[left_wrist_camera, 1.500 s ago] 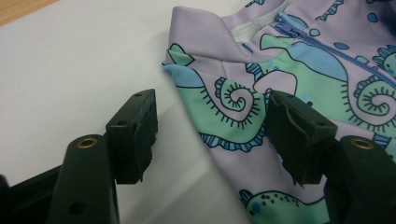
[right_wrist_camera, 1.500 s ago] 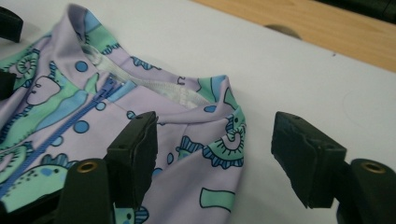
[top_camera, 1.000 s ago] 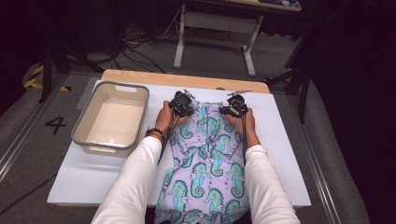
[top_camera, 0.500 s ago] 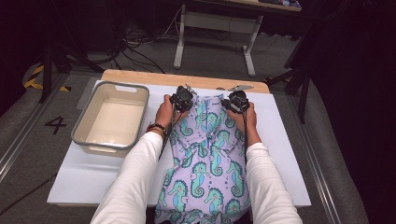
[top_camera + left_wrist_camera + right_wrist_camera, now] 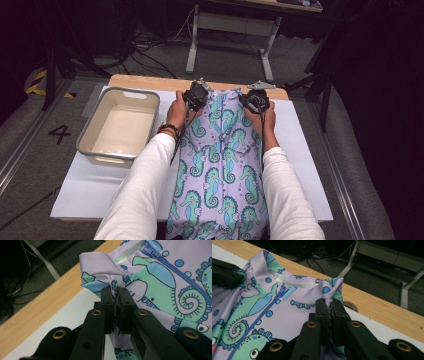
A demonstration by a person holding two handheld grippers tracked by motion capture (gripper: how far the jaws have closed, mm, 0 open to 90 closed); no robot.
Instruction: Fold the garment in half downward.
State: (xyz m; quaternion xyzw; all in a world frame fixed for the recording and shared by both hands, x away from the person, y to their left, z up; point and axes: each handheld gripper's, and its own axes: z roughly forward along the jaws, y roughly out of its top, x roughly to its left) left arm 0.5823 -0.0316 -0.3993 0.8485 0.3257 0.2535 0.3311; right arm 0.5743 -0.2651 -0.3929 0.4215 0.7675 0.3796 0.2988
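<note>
Black stencilled "4" [image 5: 59, 133] on the grey floor, left of the white board [image 5: 90, 185].

At 9 o'clock of the garment [image 5: 220, 155], the bin [image 5: 120, 126] blocks the left side of the table [image 5: 305, 165]. At 3 o'clock, bare table offers open passage. At 7 o'clock, below the bin, the table is also free.

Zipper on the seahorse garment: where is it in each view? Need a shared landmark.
High view: zipper runs down the garment's middle, between the grippers.
Left gripper view: upper right, a blue diagonal.
Right gripper view: left of centre, slanting down-left from the collar.
Shared landmark: the wooden table edge beyond the collar.
</note>
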